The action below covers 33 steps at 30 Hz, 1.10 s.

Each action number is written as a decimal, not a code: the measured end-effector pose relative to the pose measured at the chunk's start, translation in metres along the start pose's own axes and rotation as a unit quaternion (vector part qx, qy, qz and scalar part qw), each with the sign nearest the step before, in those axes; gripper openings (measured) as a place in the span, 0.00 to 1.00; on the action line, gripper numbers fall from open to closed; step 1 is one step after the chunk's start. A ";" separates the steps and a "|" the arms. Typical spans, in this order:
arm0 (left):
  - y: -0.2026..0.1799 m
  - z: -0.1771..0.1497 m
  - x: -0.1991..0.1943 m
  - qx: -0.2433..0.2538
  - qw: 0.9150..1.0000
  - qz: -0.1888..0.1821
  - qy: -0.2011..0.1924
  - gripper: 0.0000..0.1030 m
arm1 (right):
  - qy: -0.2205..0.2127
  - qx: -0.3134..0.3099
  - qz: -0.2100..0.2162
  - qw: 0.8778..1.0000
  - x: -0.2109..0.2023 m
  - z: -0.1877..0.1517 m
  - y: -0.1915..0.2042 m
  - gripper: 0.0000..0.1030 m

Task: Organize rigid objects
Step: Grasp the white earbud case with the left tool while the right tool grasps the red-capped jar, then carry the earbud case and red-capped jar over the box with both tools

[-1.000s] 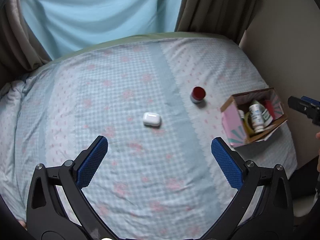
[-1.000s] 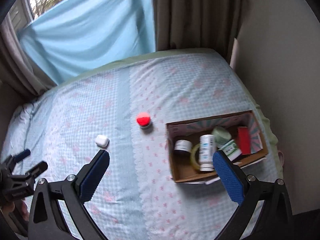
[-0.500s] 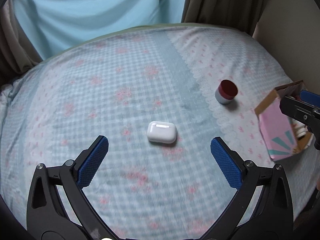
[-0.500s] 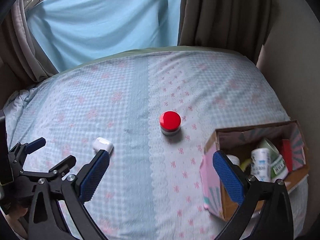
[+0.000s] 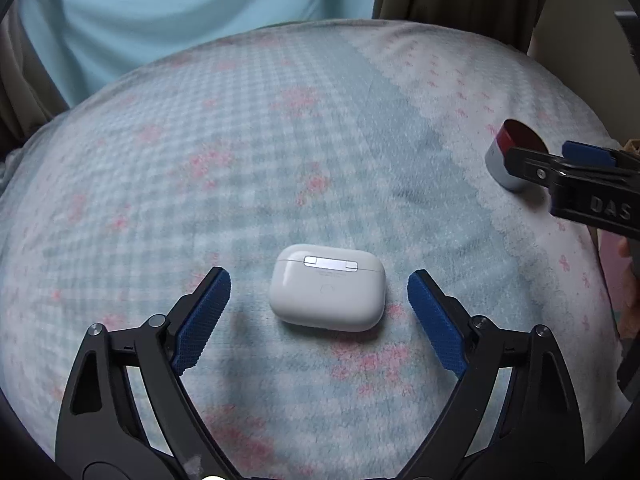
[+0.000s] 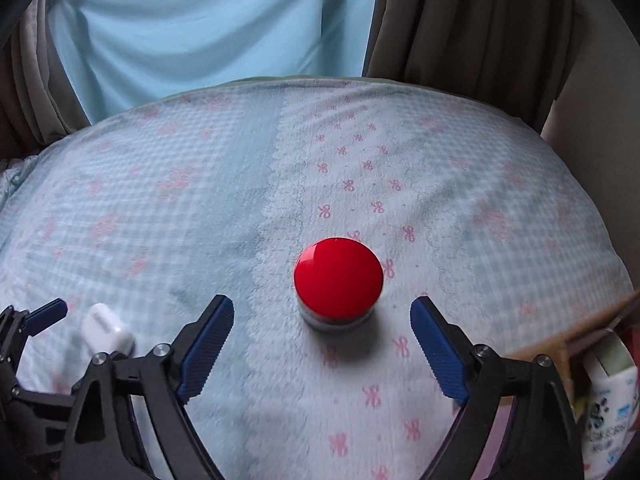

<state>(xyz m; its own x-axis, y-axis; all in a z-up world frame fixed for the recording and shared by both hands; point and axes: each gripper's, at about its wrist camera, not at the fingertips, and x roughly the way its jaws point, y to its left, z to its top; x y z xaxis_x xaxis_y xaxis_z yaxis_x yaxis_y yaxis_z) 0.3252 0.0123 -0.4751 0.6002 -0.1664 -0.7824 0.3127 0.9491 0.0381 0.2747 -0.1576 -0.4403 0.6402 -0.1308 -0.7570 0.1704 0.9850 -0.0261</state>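
Note:
A white earbud case (image 5: 327,287) lies on the checked bedspread (image 5: 224,184). My left gripper (image 5: 319,285) is open, its blue pads on either side of the case, not touching it. A small jar with a red lid (image 6: 338,280) stands on the bedspread. My right gripper (image 6: 322,314) is open with the jar just ahead between its tips, apart from both pads. The jar (image 5: 505,160) and the right gripper (image 5: 560,164) also show at the right in the left wrist view. The case (image 6: 107,334) and the left gripper (image 6: 44,314) show at the lower left in the right wrist view.
A cardboard box (image 6: 576,332) holding bottles and small containers sits at the bed's right edge in the right wrist view. Curtains (image 6: 460,20) and a light blue sheet (image 6: 208,28) hang behind the bed. A wall (image 6: 600,120) is on the right.
Both grippers have moved down and forward. The case now sits between the left pads and the jar close in front of the right pads. Both stay open.

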 end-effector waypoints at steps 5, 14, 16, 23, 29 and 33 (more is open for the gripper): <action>-0.002 -0.005 0.010 0.000 1.000 -0.006 -0.001 0.84 | 0.002 0.020 -0.006 1.000 0.026 -0.001 -0.008 0.82; -0.005 -0.001 0.012 0.021 0.999 -0.024 -0.014 0.57 | 0.011 0.018 -0.011 1.000 0.044 -0.003 -0.012 0.58; -0.004 0.000 0.013 0.024 0.999 -0.028 -0.012 0.57 | 0.011 0.015 -0.006 1.000 0.044 -0.002 -0.011 0.52; -0.002 0.002 0.008 0.025 0.999 -0.029 -0.013 0.57 | 0.017 0.016 0.005 1.000 0.044 0.003 -0.012 0.48; -0.001 0.011 -0.019 0.018 0.999 -0.033 -0.031 0.57 | 0.011 0.014 0.012 1.000 0.019 0.007 -0.008 0.48; -0.001 0.019 -0.048 0.015 0.998 -0.037 -0.045 0.57 | 0.000 0.013 0.020 1.000 -0.011 0.013 -0.003 0.48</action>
<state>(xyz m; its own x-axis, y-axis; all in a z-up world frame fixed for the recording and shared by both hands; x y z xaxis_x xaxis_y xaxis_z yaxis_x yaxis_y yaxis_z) 0.3097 0.0141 -0.4258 0.6374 -0.2604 -0.7252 0.3797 0.9251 0.0015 0.2769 -0.1606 -0.4240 0.6469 -0.0905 -0.7572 0.1637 0.9863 0.0219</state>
